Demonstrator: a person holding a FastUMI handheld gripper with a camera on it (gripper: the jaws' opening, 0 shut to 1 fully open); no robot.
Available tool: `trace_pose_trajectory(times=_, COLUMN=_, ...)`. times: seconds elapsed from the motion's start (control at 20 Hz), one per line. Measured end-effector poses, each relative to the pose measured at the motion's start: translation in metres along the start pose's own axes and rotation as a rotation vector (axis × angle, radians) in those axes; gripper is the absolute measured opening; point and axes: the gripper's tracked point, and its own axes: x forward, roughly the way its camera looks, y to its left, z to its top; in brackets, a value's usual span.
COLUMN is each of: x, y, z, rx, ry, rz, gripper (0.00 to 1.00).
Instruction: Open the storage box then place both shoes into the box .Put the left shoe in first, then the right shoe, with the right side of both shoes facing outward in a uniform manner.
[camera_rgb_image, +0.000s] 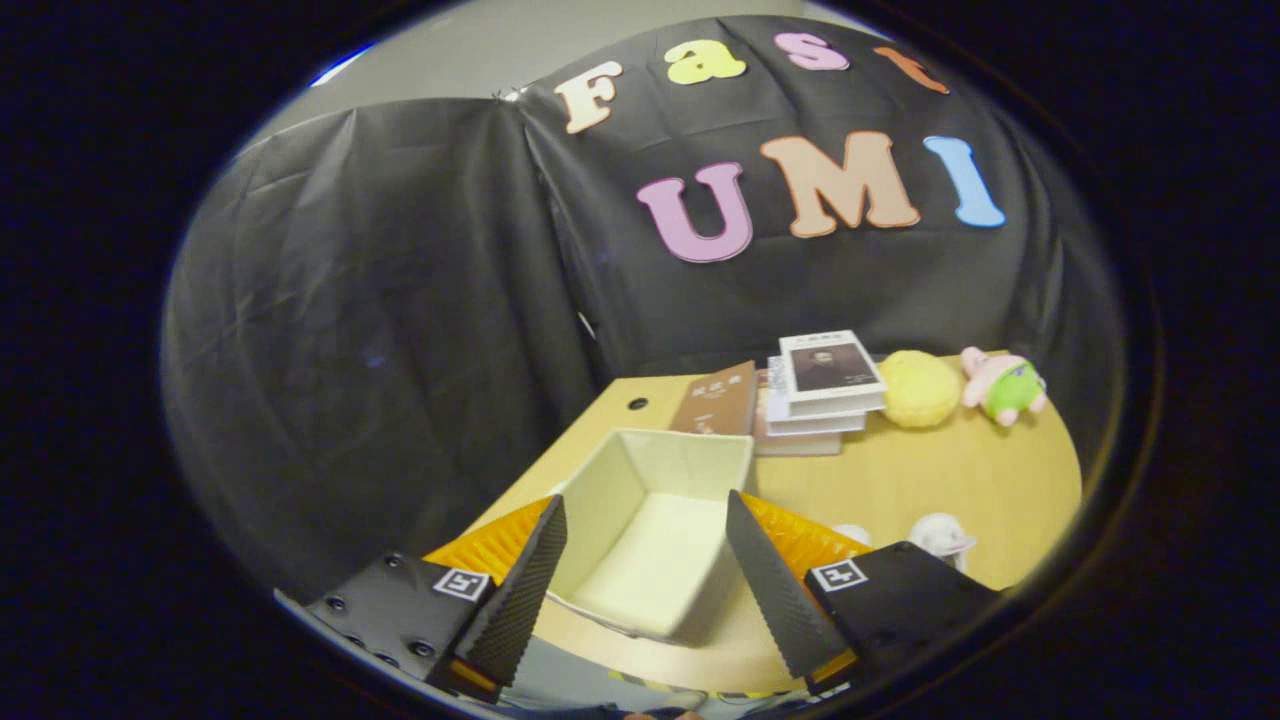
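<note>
Table (930, 480) carrying an open, empty box (650, 530), which lies between and just beyond the widely spread fingers (648, 590), nothing held. The box looks light and thin-walled, likely to slide; grip its rim. Books (825, 385) behind; their printed titles are too small to read.

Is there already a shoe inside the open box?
No. The box between the open gripper fingers shows only a bare interior.
</note>
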Motion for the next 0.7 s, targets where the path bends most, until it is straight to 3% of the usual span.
trace_pose_trajectory(times=0.4, x=-0.029, y=-0.133, z=-0.085, rx=0.032, ry=0.147, rz=-0.268, gripper=0.99)
trace_pose_trajectory(times=0.7, x=-0.014, y=-0.178, z=-0.154, rx=0.046, ry=0.276, rz=-0.327, gripper=0.98)
